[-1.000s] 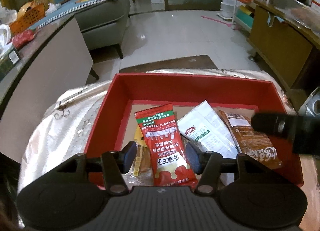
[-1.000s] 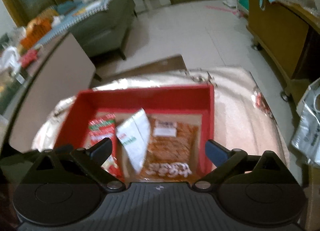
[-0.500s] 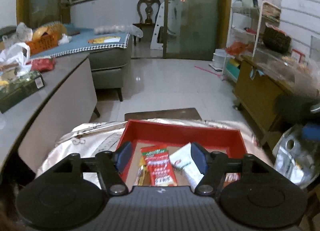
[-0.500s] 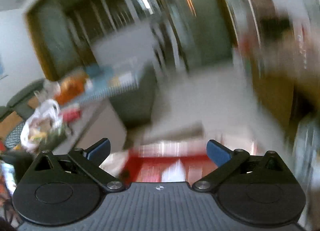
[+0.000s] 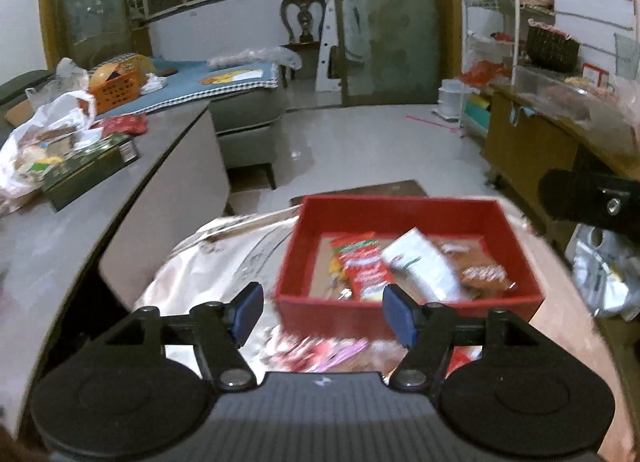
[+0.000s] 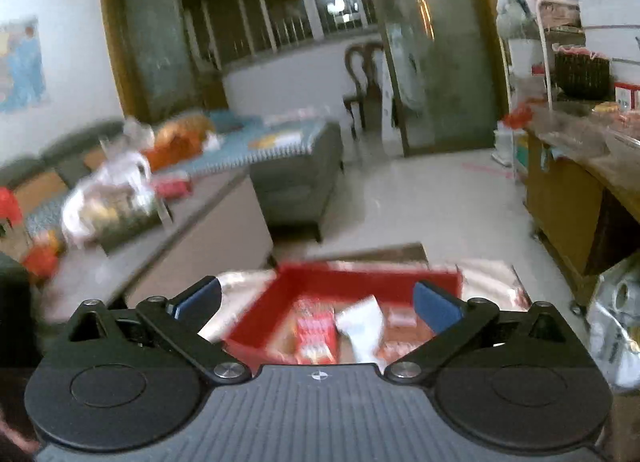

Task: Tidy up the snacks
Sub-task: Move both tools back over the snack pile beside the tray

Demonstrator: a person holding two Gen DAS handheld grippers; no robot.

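Observation:
A red box (image 5: 404,210) sits on a table with a shiny cloth (image 5: 224,258). Inside lie a red snack packet (image 5: 362,264), a white packet (image 5: 420,262) and a brown packet (image 5: 480,270). More loose packets (image 5: 324,352) lie blurred on the cloth in front of the box. My left gripper (image 5: 324,314) is open and empty, in front of the box's near wall. My right gripper (image 6: 316,300) is open and empty, held back from the red box (image 6: 360,278); its body shows at the right edge of the left wrist view (image 5: 588,204).
A grey counter (image 5: 80,198) on the left holds a green box (image 5: 88,170) and bags. A wooden cabinet (image 5: 532,150) stands on the right, with a silver bag (image 5: 604,282) below it. A grey sofa (image 5: 248,118) stands behind.
Both grippers have pulled back and up from the box, so the box looks smaller and farther. The left gripper has shifted left and its jaws stand wider. Loose packets now show below it.

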